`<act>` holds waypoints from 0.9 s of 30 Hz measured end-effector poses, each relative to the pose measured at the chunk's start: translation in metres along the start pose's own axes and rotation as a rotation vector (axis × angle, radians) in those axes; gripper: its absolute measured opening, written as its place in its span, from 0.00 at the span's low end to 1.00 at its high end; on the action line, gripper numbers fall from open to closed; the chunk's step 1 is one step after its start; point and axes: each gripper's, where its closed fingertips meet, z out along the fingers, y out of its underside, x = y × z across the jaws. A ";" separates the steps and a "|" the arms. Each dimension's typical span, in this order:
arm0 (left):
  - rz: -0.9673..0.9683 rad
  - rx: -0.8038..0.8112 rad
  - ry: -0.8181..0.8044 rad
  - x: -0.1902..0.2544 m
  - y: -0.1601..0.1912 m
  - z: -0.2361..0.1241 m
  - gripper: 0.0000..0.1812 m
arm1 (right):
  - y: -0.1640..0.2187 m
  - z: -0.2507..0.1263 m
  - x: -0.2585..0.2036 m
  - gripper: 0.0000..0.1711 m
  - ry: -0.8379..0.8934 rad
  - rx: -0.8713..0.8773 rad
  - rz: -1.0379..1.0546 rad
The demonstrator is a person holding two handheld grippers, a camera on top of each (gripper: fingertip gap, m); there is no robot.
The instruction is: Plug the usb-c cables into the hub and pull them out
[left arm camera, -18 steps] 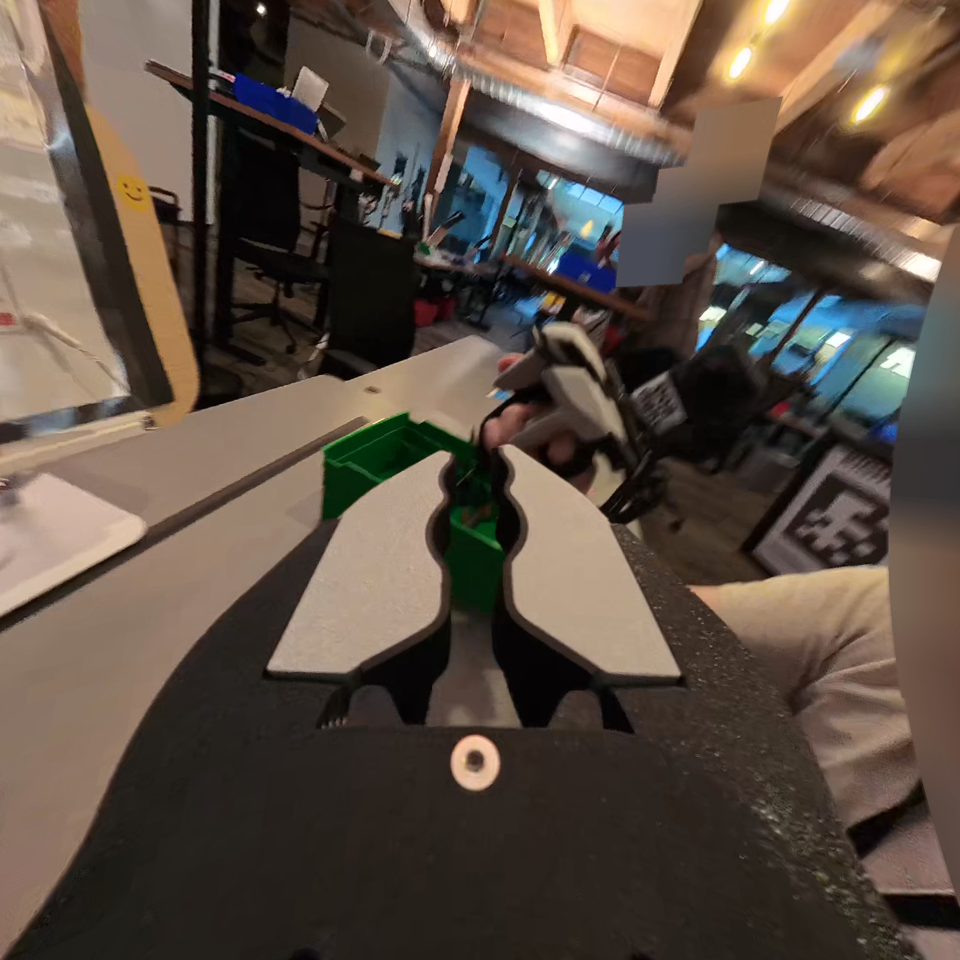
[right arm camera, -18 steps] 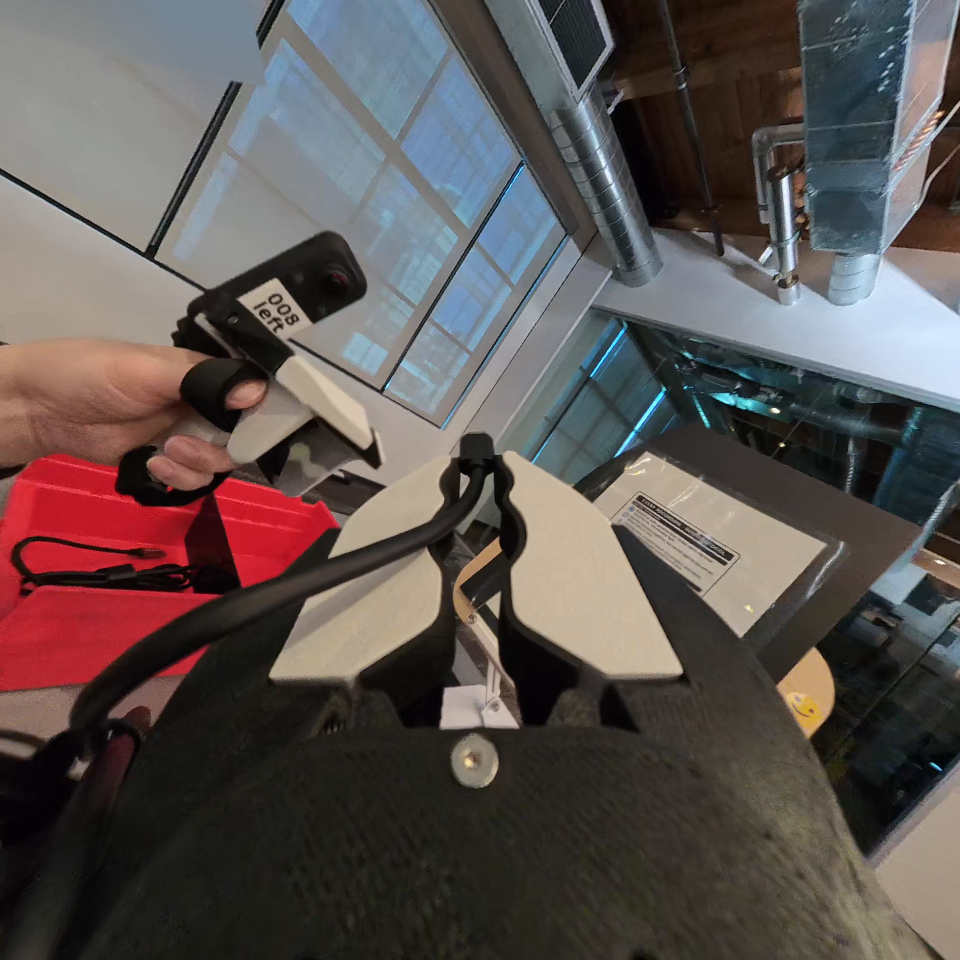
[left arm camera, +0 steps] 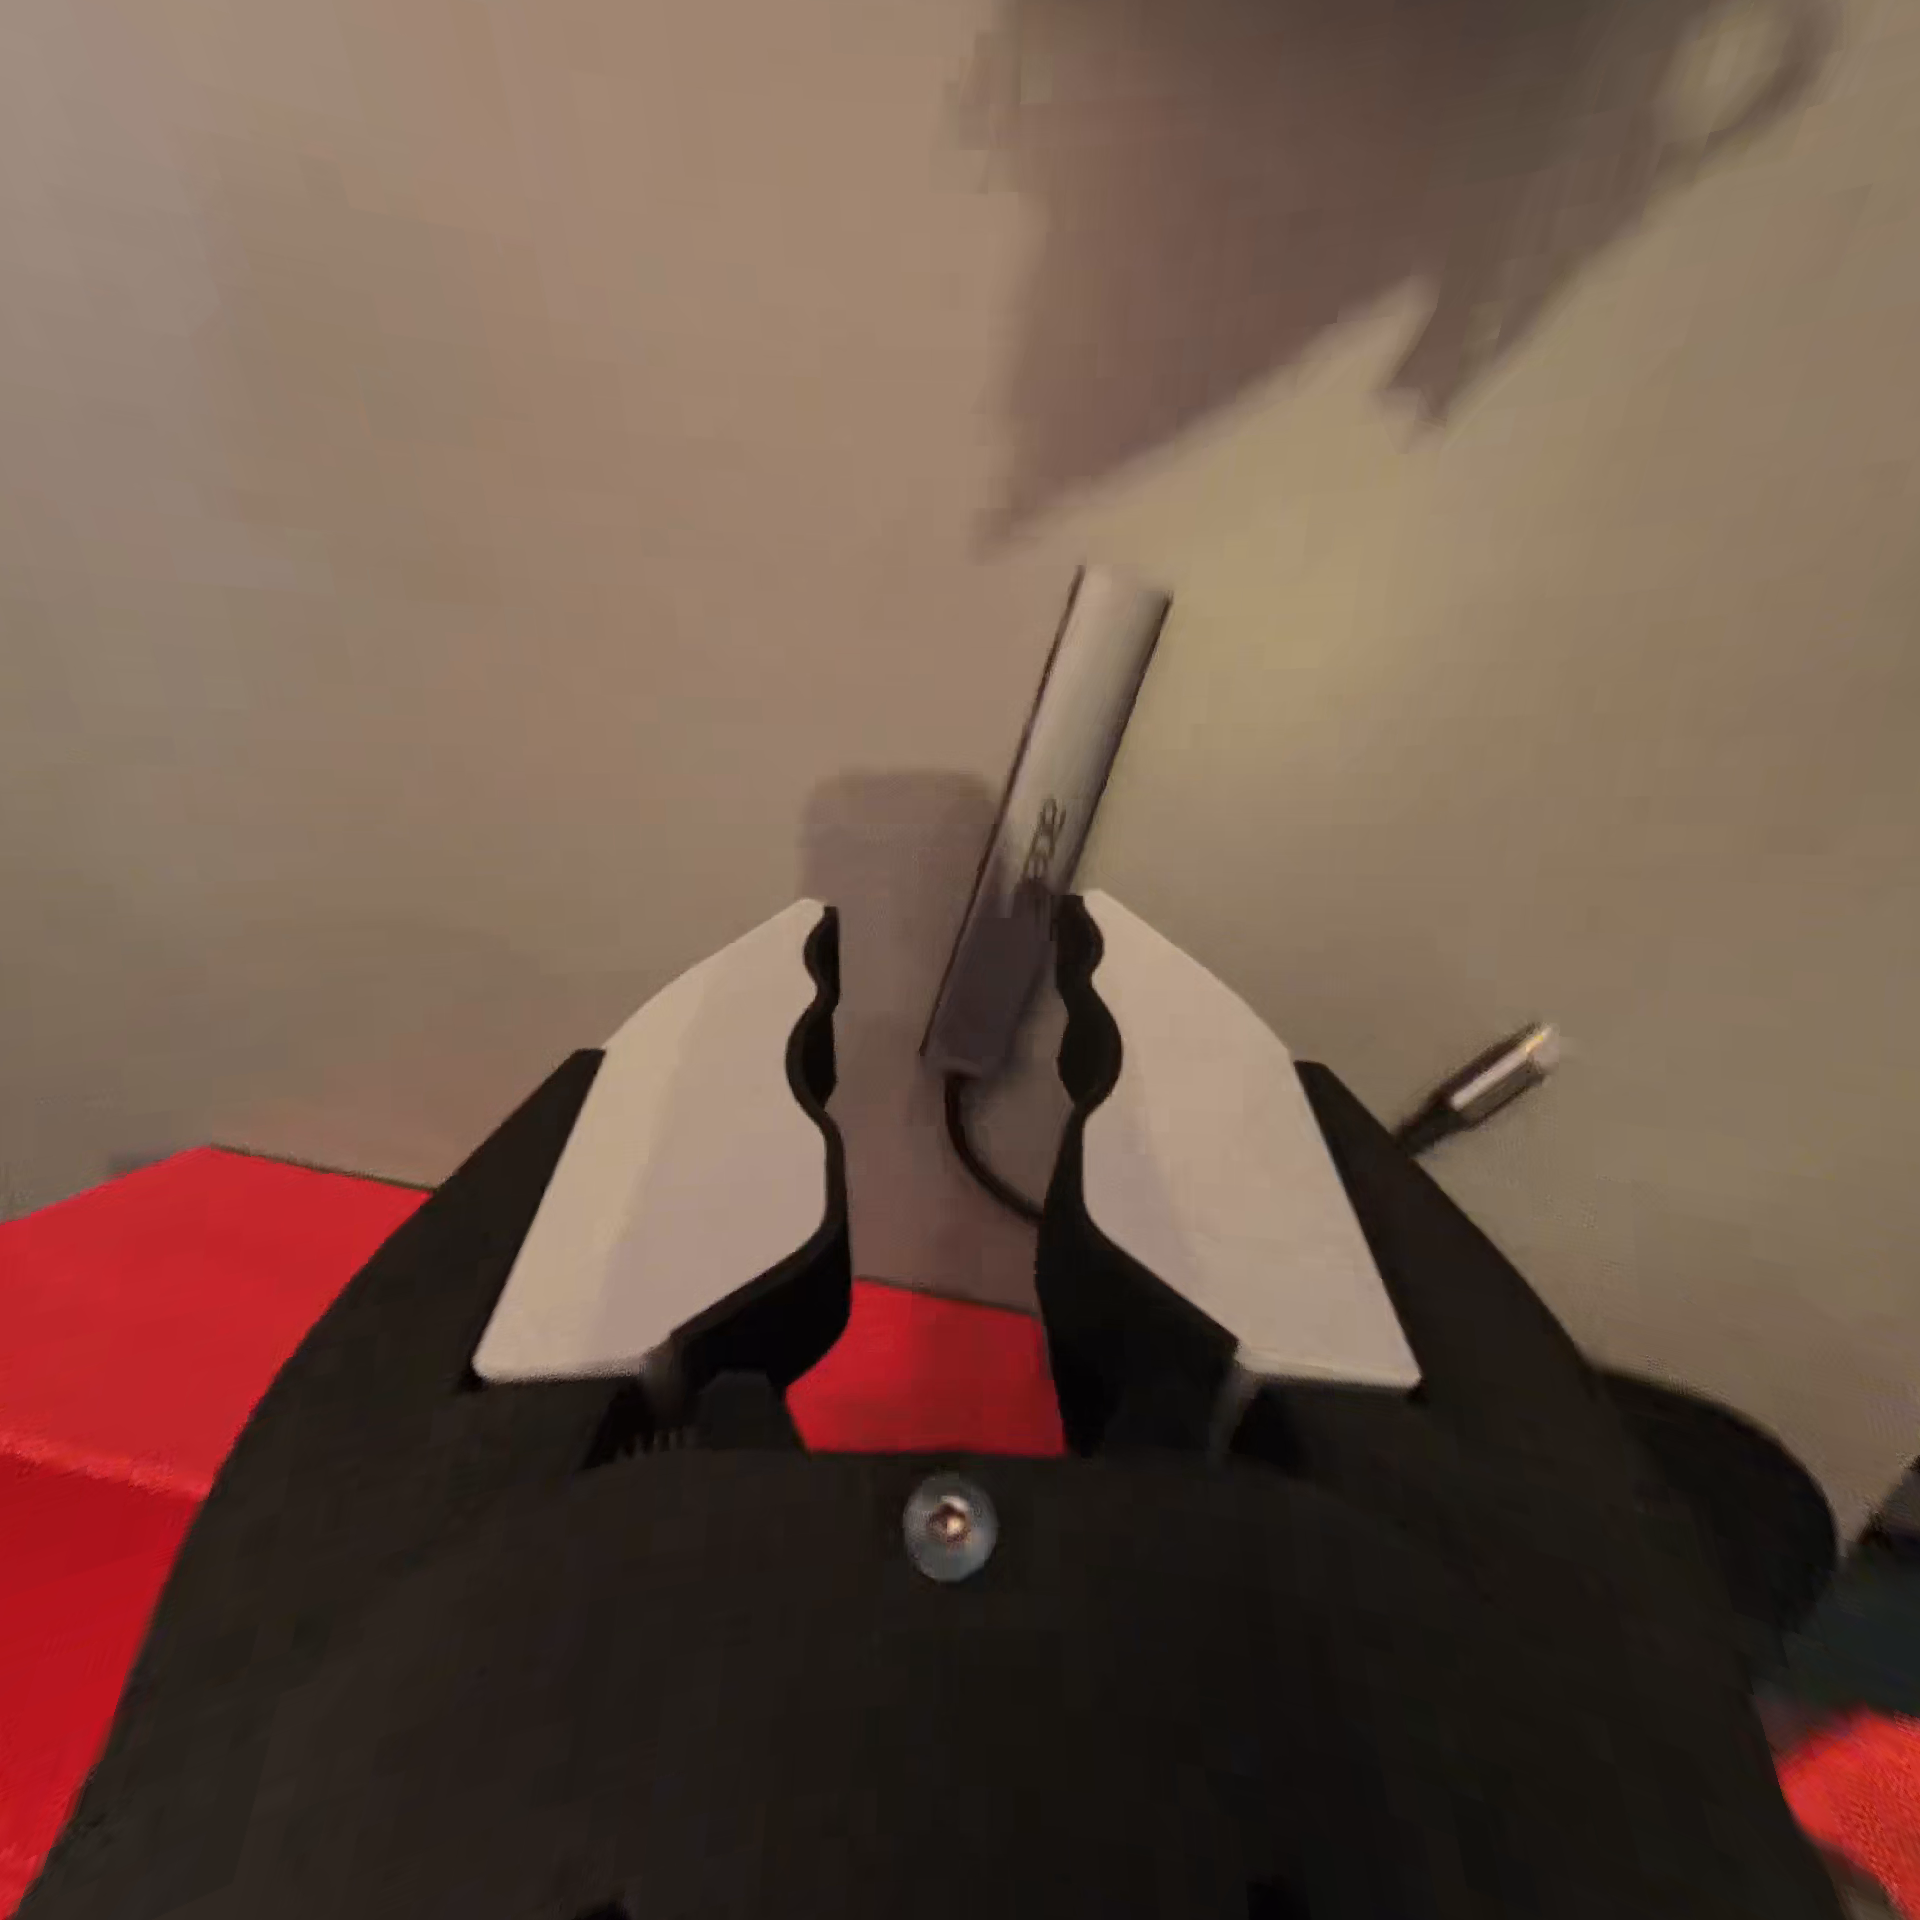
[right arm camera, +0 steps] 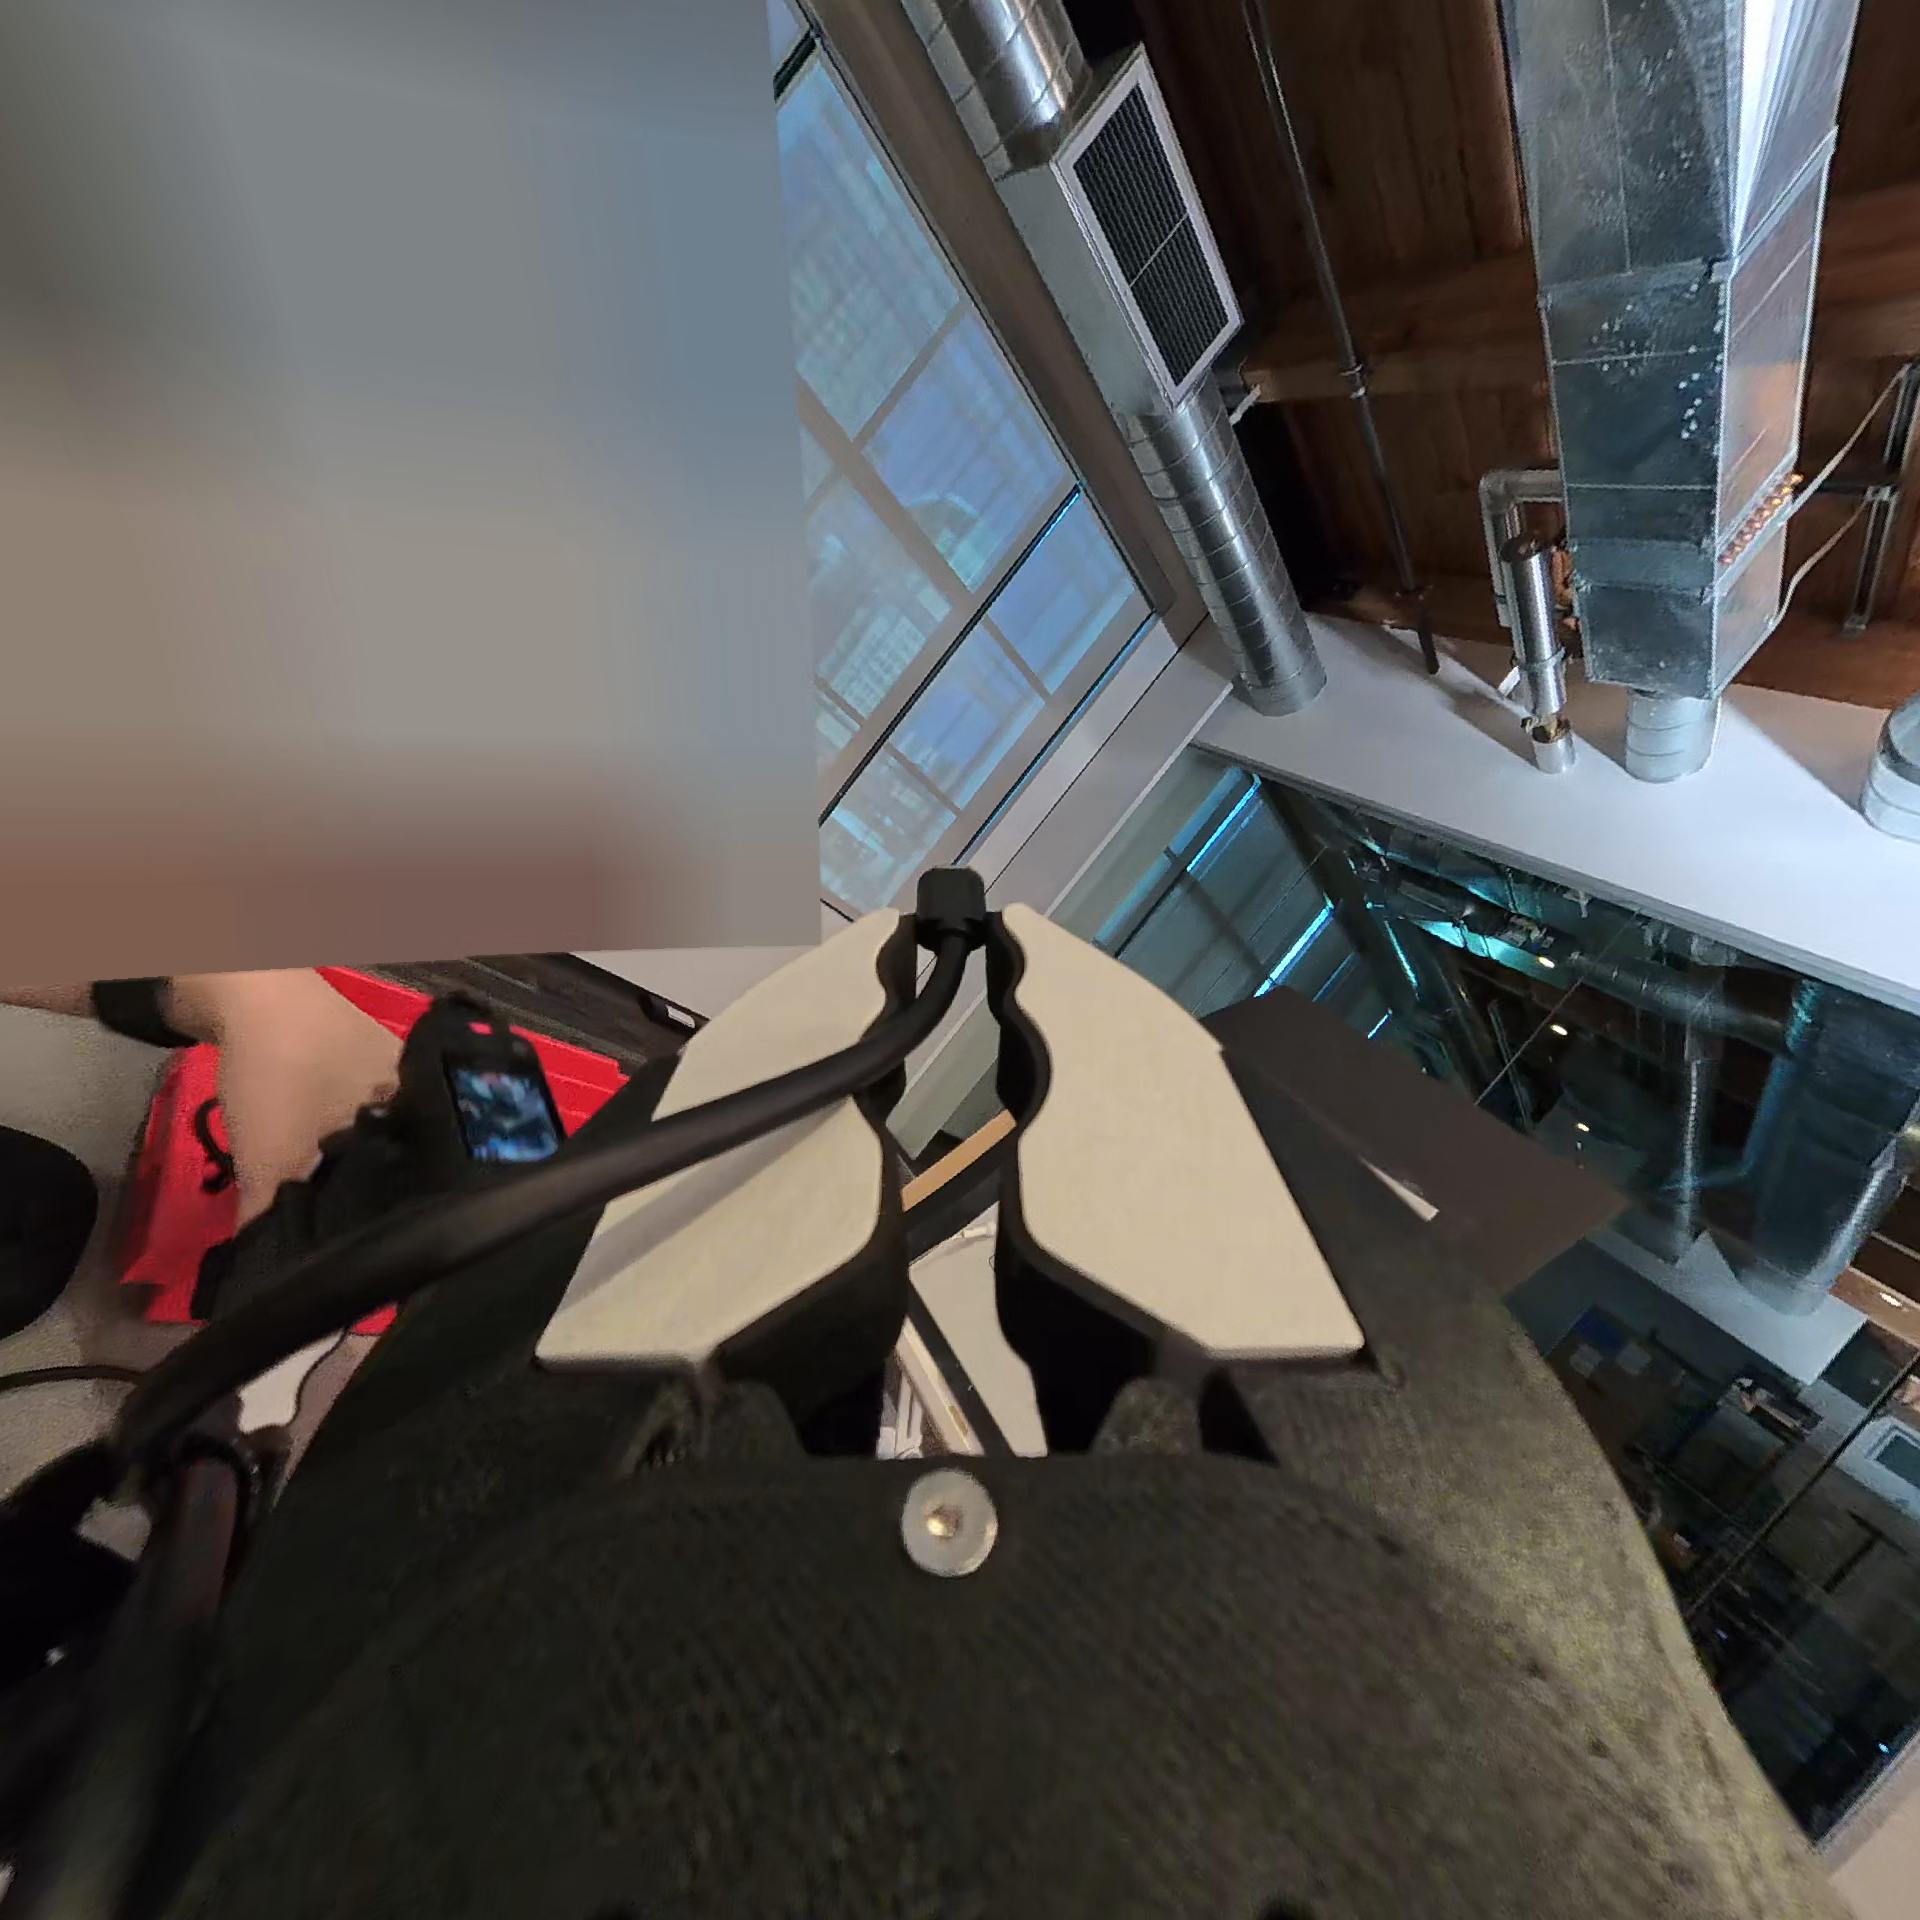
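Note:
In the left wrist view a slim grey USB hub (left arm camera: 1070, 800) lies on the grey table, its short black lead curling under my right finger. My left gripper (left arm camera: 945, 914) is open above the hub's near end, the hub between the fingertips, not gripped. A silver plug (left arm camera: 1496, 1070) on a dark cable lies to the right. In the right wrist view my right gripper (right arm camera: 951, 914) is shut on a black USB-C cable (right arm camera: 727, 1112), its plug (right arm camera: 948, 896) poking out past the tips and pointing up at the ceiling. The left gripper (right arm camera: 478, 1101) shows low at left, in a hand.
A red bin (left arm camera: 156, 1330) sits under my left gripper at the near left, and shows in the right wrist view (right arm camera: 166, 1195) with a black cable inside. A dark blurred shadow (left arm camera: 1299, 260) lies on the table beyond the hub. Windows and metal ducts fill the right wrist view. The left gripper's tips are roughly 35 centimeters from the right gripper's.
My left gripper has swung down from facing the room to face the table, and has opened over the hub. My right gripper still holds the black cable, tilted further up.

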 end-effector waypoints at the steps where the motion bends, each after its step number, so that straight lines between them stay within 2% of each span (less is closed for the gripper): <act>1: 0.015 -0.059 0.039 0.002 0.009 0.007 0.21 | -0.002 -0.001 -0.001 0.08 -0.002 0.003 -0.005; 6: 0.105 -0.242 0.110 0.007 0.035 0.031 0.23 | -0.006 -0.005 0.000 0.08 -0.004 0.016 -0.011; 9: 0.127 -0.351 0.102 0.007 0.046 0.040 0.20 | -0.008 -0.008 0.001 0.08 -0.003 0.022 -0.015; 11: 0.153 -0.386 0.083 0.005 0.049 0.043 0.19 | -0.009 -0.009 0.001 0.08 -0.003 0.022 -0.026; 15: 0.100 -0.423 0.145 0.010 0.049 0.044 0.13 | -0.010 -0.011 0.001 0.08 -0.003 0.023 -0.034; 18: 0.106 -0.465 0.138 0.009 0.050 0.044 0.12 | -0.011 -0.012 0.001 0.08 -0.004 0.029 -0.035; 23: 0.142 -0.456 -0.020 -0.014 0.041 0.028 0.12 | -0.016 -0.018 0.004 0.08 0.008 0.048 -0.038; 27: 0.147 -0.415 -0.293 -0.066 0.022 -0.011 0.12 | -0.018 -0.021 0.007 0.08 0.021 0.060 -0.040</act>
